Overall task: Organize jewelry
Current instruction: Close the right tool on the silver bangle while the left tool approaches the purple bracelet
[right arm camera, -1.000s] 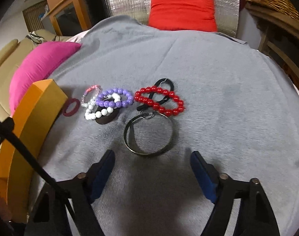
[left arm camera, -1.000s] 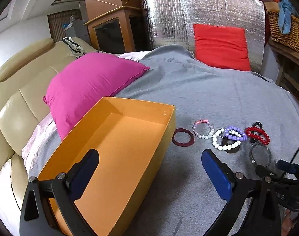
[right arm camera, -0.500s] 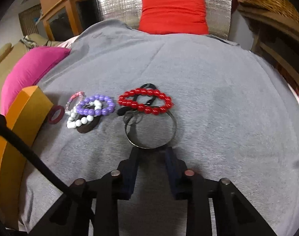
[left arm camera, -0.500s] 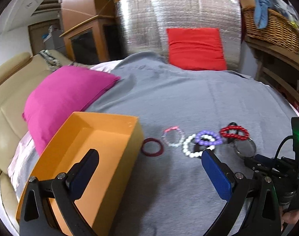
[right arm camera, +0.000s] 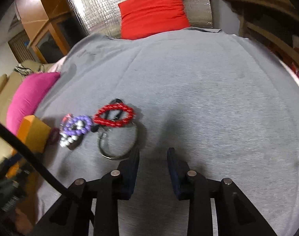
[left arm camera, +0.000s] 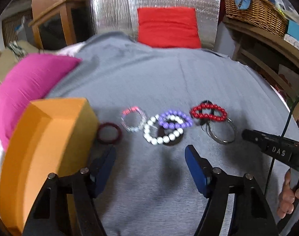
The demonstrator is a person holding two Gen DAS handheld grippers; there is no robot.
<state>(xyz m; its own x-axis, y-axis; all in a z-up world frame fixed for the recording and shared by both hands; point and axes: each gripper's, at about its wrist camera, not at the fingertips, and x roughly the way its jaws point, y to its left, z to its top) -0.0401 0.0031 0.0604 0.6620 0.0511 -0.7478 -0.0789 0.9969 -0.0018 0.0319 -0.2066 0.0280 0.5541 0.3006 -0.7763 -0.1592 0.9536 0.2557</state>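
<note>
The orange box (left arm camera: pixel 49 137) shows only its outer wall; bracelets (left arm camera: pixel 167 127) lie beside it. Left hand-held gripper (left arm camera: pixel 150 169) is spread; right hand-held gripper (right arm camera: pixel 153 169) is parted, holding nothing.

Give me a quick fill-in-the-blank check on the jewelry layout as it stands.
1. The purple bead bracelet overlaps the ____ bead bracelet.
2. The dark red ring lies right beside the ____ box.
3. The metal bangle lies just ahead of the ____ tool's fingers.
4. The red bead bracelet rests on ____ cloth.

Missing: white; orange; right; gray
</note>
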